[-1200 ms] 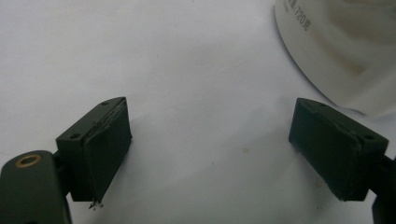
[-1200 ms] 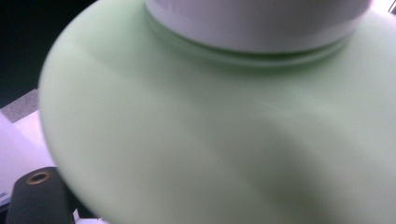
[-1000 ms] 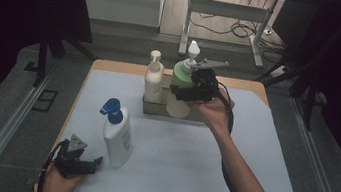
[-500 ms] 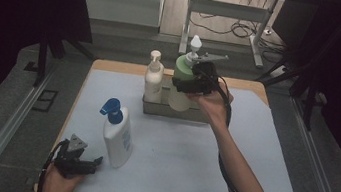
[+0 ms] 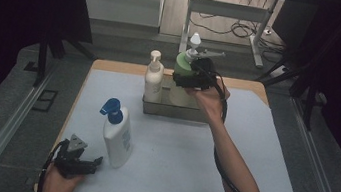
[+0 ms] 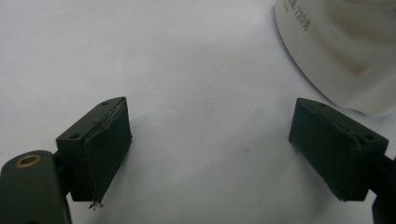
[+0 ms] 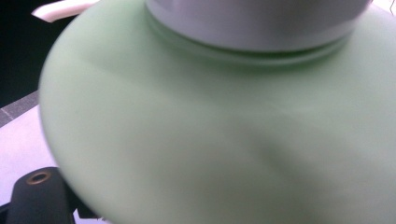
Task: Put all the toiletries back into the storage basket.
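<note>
High view | green bottle (image 5: 181, 77) upright in tray (image 5: 152, 107) | nozzle up

Blurring out up close in the right gripper view: green pump bottle (image 7: 224, 140), swallowing both jaws. Running off the top-right edge in the left gripper view: white lotion bottle (image 6: 336, 51).

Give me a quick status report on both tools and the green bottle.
Left tool open, empty. Right tool on green bottle at tray; grip hidden. White pump bottle stands close beside.
</note>
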Demonstrator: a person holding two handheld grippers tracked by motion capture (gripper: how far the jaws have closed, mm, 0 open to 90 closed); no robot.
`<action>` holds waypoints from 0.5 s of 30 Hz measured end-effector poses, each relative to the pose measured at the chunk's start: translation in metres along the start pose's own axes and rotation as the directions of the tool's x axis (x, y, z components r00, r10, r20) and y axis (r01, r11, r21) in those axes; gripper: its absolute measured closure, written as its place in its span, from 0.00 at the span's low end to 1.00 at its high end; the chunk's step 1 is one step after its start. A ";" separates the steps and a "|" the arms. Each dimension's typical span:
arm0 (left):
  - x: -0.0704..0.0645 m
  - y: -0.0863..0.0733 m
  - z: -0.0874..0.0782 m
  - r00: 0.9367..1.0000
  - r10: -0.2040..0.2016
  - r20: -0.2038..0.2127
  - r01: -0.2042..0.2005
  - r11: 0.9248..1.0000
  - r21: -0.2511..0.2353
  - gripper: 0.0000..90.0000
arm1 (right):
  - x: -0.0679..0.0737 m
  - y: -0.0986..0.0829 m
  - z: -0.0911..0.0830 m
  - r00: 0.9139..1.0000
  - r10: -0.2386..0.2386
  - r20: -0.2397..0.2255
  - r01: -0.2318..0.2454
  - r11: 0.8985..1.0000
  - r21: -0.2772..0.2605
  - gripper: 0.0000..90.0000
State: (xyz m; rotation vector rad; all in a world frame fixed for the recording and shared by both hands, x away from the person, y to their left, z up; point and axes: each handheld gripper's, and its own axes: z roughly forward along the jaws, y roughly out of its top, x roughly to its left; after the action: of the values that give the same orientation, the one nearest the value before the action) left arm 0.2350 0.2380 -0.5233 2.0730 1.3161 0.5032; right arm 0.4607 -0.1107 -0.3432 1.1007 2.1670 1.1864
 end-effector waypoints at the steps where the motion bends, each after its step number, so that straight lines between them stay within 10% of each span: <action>1: 0.000 0.000 0.000 1.000 0.000 0.000 0.000 1.000 0.000 0.14 | 0.000 0.000 0.001 1.000 0.001 0.001 -0.001 1.000 0.001 0.14; 15: 0.000 0.000 0.000 1.000 0.000 0.000 0.000 1.000 -0.001 0.14 | -0.001 -0.014 0.022 1.000 -0.023 0.014 0.022 1.000 0.020 0.14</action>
State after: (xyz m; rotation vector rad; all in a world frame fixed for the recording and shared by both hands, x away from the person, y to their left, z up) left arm 0.2349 0.2379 -0.5234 2.0724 1.3158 0.5040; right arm 0.4706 -0.1047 -0.3669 1.0870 2.1786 1.1461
